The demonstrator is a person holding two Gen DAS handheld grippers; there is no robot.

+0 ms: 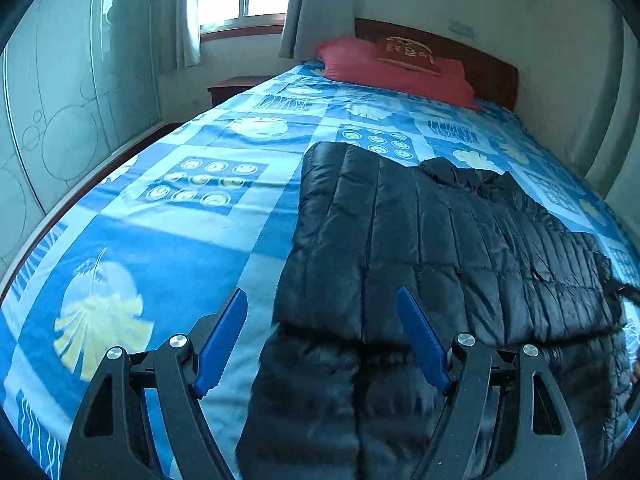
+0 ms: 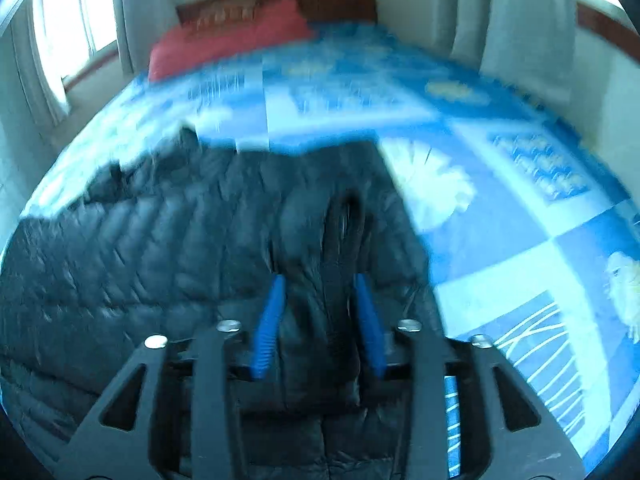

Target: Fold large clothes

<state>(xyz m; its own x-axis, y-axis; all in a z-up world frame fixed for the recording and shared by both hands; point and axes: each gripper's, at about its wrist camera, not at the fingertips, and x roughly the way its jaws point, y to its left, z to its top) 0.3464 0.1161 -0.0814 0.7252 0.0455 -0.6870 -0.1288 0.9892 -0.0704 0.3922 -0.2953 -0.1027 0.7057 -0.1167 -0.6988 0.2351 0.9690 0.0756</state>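
one jacket [image 1: 420, 240] edge between fingers [image 2: 268, 328]

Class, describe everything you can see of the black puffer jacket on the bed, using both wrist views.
The black puffer jacket is glossy and quilted in stitched panels, with a centre seam. It lies spread flat on the blue patterned bedspread, collar end toward the red pillow, one part already folded over. The left gripper hangs open over its near edge. The right gripper, blurred, straddles a raised fold; whether it grips is unclear.
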